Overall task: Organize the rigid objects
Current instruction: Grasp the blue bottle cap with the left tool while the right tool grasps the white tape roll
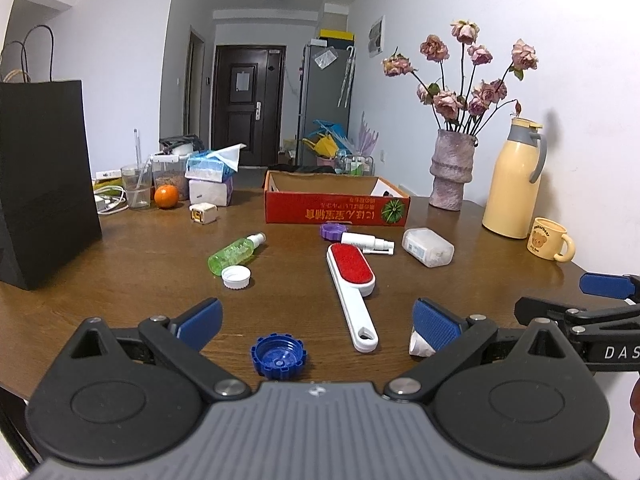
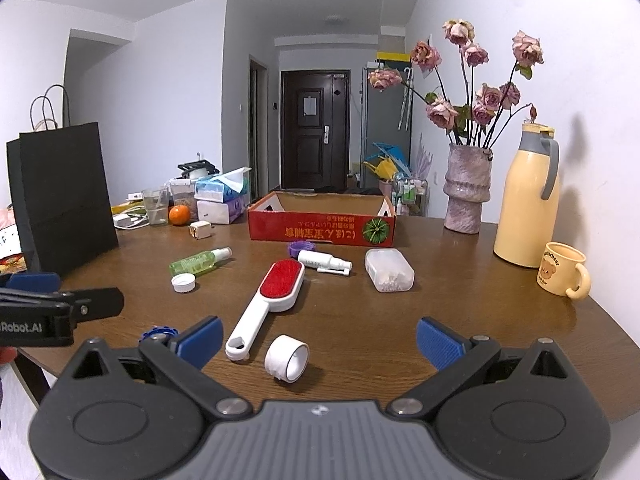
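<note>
Bright, even indoor light, sharp (fisheye-bent edges, dark corners).

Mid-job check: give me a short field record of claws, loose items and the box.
left claw: open, holding nothing, blue cap just ahead
right claw: open, holding nothing, white tape roll between fingers' line
lint brush: flat on table
red box: open top, contents unseen
green bottle: lying down

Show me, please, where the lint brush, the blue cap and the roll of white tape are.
lint brush (image 1: 350,265): left wrist view, on its red pad.
blue cap (image 1: 278,357): left wrist view, inside its open hollow.
roll of white tape (image 2: 280,355): right wrist view, on its outer band.
</note>
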A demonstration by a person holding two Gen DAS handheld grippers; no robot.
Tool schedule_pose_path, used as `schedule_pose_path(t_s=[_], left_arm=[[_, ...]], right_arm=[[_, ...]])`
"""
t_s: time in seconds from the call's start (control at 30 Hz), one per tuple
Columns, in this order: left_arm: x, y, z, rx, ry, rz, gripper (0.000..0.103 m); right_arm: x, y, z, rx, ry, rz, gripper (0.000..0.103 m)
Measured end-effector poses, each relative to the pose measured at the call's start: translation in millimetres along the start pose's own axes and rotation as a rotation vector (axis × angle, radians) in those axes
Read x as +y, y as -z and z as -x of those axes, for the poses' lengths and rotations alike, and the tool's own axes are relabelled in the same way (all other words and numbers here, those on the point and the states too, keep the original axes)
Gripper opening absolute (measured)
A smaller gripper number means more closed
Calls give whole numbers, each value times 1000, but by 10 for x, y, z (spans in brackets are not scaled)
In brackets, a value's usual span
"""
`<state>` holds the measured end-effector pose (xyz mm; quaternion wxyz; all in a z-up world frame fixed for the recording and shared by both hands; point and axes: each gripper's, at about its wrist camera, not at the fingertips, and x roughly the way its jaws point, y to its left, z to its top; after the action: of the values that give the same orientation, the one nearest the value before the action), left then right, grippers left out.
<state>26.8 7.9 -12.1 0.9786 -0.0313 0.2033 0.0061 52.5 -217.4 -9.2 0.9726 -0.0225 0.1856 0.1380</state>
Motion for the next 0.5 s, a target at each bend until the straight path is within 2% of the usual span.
schedule_pose_path(t_s=[0.5], left_arm=[[97, 29, -371, 74, -6, 10, 103]], right_arm=[[25, -13, -353, 76, -13, 6, 103]])
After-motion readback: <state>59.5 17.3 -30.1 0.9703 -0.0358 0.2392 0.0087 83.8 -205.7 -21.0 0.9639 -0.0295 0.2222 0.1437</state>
